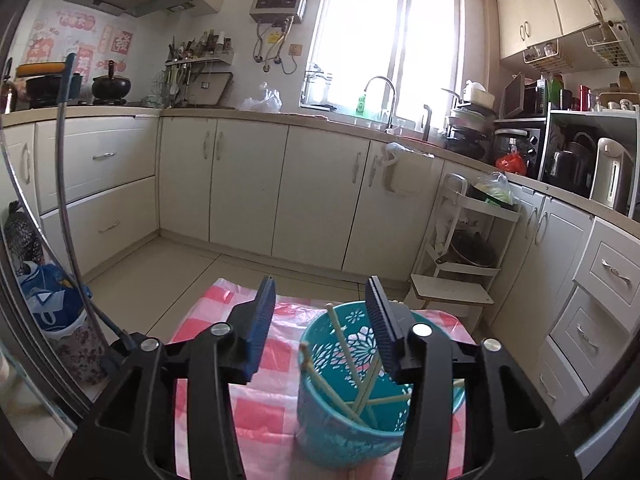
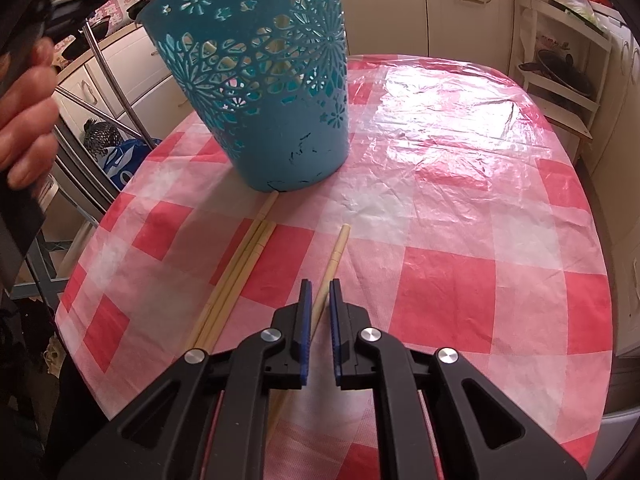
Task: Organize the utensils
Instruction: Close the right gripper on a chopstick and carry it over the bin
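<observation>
The left tool (image 1: 322,320) stands spread with nothing between its pads, just over the near rim of the teal basket (image 1: 344,428). Several chopsticks (image 1: 362,394) lean inside the basket, which stands on the checked table (image 2: 460,208). The right tool (image 2: 320,300) is pressed together on one chopstick (image 2: 334,258) lying on the table; whether it is lifted is hard to tell. Three more chopsticks (image 2: 236,276) lie just left, one reaching the basket's base.

Wide bare worktop (image 2: 460,200) is left right of the basket (image 2: 272,92); the near left is blocked by loose chopsticks (image 2: 236,280) lying flat.
</observation>
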